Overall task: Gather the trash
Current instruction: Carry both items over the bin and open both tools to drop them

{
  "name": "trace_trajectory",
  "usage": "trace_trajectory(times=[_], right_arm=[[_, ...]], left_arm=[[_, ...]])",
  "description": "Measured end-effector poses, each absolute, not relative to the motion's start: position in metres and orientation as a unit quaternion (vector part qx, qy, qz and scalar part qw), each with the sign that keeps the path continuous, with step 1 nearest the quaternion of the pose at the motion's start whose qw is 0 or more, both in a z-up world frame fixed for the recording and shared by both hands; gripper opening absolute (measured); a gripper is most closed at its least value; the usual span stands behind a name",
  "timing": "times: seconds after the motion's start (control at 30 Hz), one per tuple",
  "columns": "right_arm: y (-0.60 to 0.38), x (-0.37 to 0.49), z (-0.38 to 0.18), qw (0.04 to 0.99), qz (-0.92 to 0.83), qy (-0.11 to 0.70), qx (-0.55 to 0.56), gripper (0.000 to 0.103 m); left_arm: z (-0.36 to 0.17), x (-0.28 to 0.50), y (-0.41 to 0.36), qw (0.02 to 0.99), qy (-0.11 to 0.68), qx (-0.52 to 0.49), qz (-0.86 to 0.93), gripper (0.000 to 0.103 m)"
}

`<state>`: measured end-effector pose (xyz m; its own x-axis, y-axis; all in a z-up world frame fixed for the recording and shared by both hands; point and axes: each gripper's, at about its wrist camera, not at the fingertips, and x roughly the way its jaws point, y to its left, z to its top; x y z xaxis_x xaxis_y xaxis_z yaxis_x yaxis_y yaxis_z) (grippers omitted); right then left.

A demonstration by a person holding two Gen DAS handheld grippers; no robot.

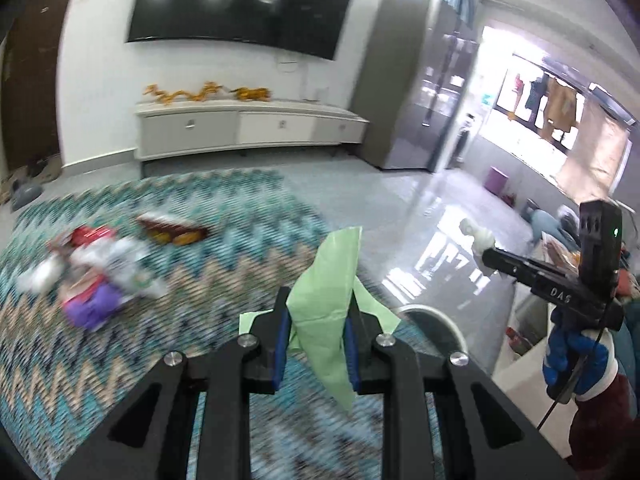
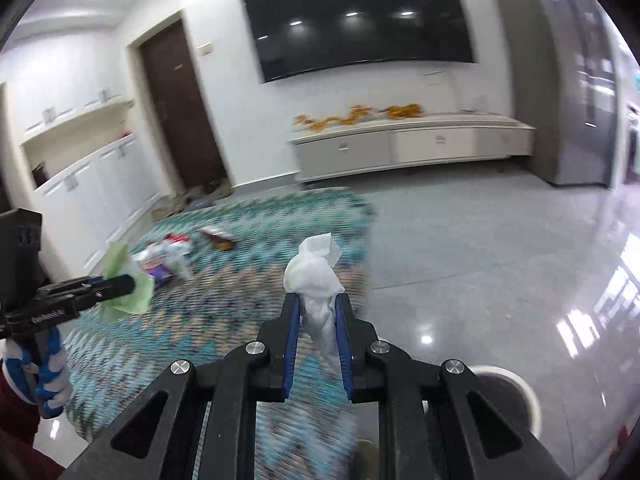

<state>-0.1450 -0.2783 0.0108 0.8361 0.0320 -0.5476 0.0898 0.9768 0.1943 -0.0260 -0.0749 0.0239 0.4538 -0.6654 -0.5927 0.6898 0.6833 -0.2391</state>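
Between right gripper [image 2: 318, 312] fingers, white tissue [image 2: 314, 270].

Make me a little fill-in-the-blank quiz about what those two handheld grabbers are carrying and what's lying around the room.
1. The left gripper has its fingers closed on a crumpled piece of ____ paper.
2. The right gripper is holding a wad of ____ tissue.
3. More wrappers lie in a heap on the zigzag-patterned ____.
4. On the wall above the long low cabinet hangs a big dark ____.

Missing words: green; white; rug; television
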Motion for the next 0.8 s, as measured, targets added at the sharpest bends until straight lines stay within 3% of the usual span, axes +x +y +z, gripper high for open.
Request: trace_trajectory(times=[0.27,0.67,0.73,0.8], right_arm=[[-0.350,-0.190,-0.001,0.940,-0.123,0.288,0.137,0.017],[-0.418,-0.208,-0.084,0.892,-0.183,0.353,0.216,0.019],[-0.428,-0.211,-0.094,0.885,-0.191,0.360,0.225,0.020],[-0.438,-0.214,-0.105,0.878,-0.202,0.368,0.232,0.020]], left_arm=[[0.020,-0.037,-0.196,0.803,0.367,0.060,-0.466,0.022],[-0.045,-0.060,-0.347,0.735,0.438,0.119,-0.505,0.025],[-0.055,-0.058,-0.360,0.728,0.450,0.118,-0.504,0.026],[-0.065,-0.056,-0.373,0.719,0.464,0.113,-0.505,0.035]])
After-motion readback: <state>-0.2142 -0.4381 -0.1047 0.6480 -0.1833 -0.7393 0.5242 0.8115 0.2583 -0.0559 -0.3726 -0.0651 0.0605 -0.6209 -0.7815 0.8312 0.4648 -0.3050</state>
